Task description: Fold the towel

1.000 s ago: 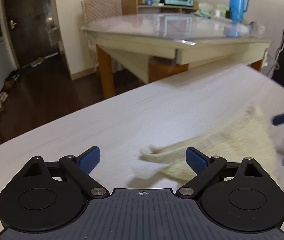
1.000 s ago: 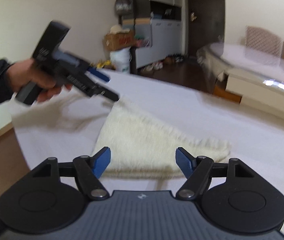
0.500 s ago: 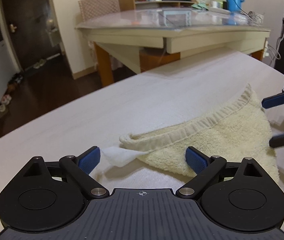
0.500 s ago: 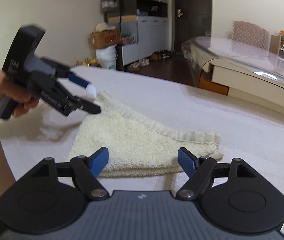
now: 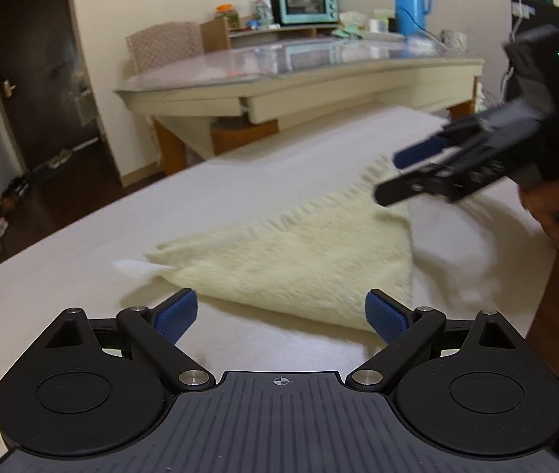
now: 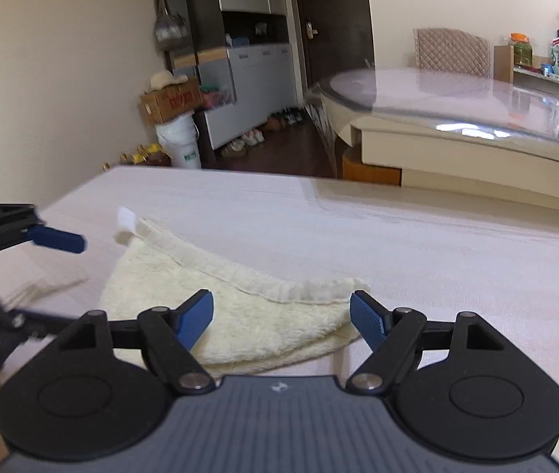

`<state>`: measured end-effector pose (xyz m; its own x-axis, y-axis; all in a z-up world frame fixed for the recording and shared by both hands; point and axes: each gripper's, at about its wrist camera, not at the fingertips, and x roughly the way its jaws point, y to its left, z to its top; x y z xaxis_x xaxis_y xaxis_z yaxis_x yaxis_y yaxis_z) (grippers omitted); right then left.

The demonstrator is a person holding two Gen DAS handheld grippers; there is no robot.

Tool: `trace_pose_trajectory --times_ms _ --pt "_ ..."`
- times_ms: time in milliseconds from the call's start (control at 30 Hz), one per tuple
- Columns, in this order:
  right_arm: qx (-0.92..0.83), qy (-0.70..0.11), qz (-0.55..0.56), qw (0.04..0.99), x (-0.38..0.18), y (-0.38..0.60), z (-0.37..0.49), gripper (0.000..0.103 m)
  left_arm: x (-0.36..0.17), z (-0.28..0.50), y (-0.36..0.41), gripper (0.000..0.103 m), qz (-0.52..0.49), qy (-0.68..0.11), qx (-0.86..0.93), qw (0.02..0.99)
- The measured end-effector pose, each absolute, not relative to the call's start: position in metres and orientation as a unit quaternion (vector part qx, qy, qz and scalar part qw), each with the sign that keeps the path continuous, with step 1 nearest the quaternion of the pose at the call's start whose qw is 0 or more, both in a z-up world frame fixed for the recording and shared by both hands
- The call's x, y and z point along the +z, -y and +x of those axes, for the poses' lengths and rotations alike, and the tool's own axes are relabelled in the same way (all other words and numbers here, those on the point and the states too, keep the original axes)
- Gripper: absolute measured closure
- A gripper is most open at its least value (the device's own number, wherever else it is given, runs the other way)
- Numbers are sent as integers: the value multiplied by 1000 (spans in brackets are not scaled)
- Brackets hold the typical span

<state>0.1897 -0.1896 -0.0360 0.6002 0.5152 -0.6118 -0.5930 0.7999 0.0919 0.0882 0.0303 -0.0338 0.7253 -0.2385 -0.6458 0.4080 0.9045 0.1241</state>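
Both tools hanging released over an already doubled towel.

Left wrist view: the left tool (image 5: 281,315) is gaping, nothing between its pads, just short of the towel (image 5: 299,260) lying on the table (image 5: 82,276); the right tool (image 5: 409,175) is hovering over the towel's far corner. Right wrist view: the right tool (image 6: 281,317) is standing wide above the towel (image 6: 240,315), the left tool (image 6: 58,238) beside its tagged corner. Next, I'd say, comes pinching two corners for another fold. No containers near.
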Motion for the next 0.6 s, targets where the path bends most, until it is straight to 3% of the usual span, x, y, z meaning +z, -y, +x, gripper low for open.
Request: trace_pose_trajectory --times_ms 200,600 --pt "296 -332 -86 892 -41 185 188 17 -39 89 -34 8 98 -343 -165 920" --pt "278 -284 0 918 -30 229 158 15 -39 74 -15 8 74 -344 -132 927"
